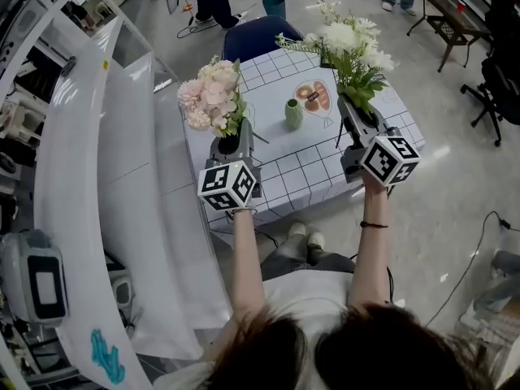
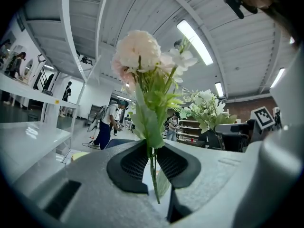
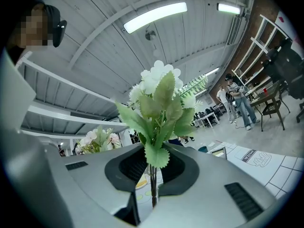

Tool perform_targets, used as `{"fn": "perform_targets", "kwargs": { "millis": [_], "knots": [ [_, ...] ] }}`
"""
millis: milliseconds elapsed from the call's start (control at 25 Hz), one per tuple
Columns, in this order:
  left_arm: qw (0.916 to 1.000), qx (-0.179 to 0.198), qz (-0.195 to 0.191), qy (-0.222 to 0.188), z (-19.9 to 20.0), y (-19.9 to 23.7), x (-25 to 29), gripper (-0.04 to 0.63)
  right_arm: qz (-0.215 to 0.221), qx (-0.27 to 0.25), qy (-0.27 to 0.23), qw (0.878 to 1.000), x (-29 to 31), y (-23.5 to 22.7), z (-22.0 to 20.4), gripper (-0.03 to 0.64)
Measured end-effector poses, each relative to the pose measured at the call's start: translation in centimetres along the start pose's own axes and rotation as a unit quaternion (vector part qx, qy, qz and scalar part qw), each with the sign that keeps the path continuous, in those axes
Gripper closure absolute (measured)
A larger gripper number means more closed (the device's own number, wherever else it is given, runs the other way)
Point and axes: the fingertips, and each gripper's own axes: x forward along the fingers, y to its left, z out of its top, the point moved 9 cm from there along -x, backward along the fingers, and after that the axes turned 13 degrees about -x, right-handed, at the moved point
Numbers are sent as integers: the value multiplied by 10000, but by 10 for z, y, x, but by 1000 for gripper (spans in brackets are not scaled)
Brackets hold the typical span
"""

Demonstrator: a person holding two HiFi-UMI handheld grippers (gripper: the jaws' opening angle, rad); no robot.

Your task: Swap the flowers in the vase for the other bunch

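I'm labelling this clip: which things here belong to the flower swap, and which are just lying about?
In the job:
pink flower bunch, clamped in left gripper
white flower bunch, clamped in right gripper
green vase

Lying about:
blue chair
teal bin

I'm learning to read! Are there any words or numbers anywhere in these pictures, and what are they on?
No text reads clearly.
Tablecloth print: too blurred to read.
Picture card label: too small to read.
Left marker cube and right marker cube: black-and-white squares only, no words.
Blue scribble on the white panel: not readable.
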Motion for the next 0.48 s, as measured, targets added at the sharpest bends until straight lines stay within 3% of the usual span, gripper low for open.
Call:
{"fn": "perform_targets", "kwargs": {
  "millis": [480],
  "knots": [
    [9996, -165, -38, 217, -6, 33, 12, 535, -166, -45, 72, 9998, 39, 4, -13, 561]
  ]
}}
